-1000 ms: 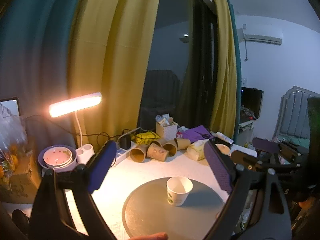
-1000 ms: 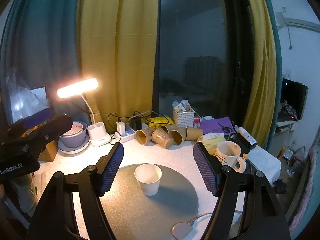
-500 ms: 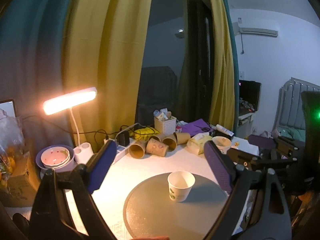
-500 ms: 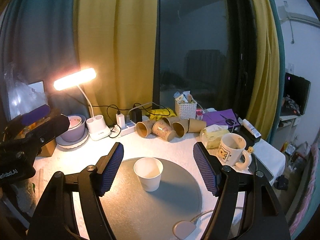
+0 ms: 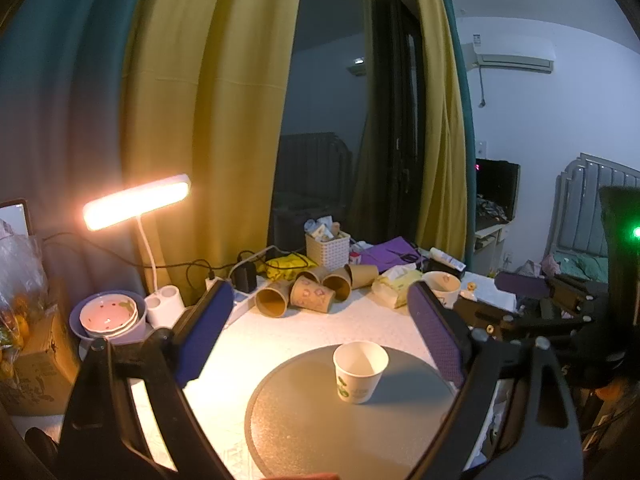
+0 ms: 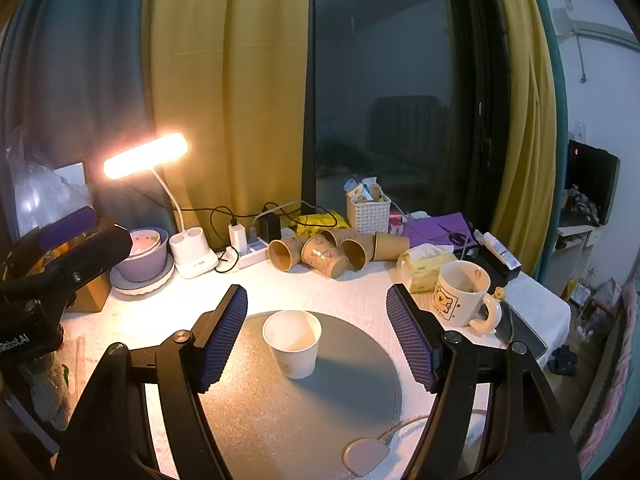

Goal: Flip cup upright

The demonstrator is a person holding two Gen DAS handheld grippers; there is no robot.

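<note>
A white paper cup (image 5: 360, 371) stands upright, mouth up, on a round grey mat (image 5: 352, 420). It also shows in the right wrist view (image 6: 293, 342) on the mat (image 6: 304, 408). My left gripper (image 5: 320, 336) is open and empty, held above and behind the cup. My right gripper (image 6: 318, 338) is open and empty, its blue pads either side of the cup but apart from it. The right gripper shows at the right edge of the left wrist view (image 5: 520, 296); the left gripper shows at the left edge of the right wrist view (image 6: 68, 240).
Several brown paper cups (image 6: 332, 250) lie on their sides at the back. A lit desk lamp (image 6: 146, 156), bowls (image 6: 140, 252), a power strip (image 6: 248, 256), a white basket (image 6: 368, 212), a tissue pack (image 6: 426, 266) and a cartoon mug (image 6: 460, 294) ring the mat.
Both grippers have drawn back and up from the cup, which now looks lower and farther in both views. The cup has stayed upright on the mat.
</note>
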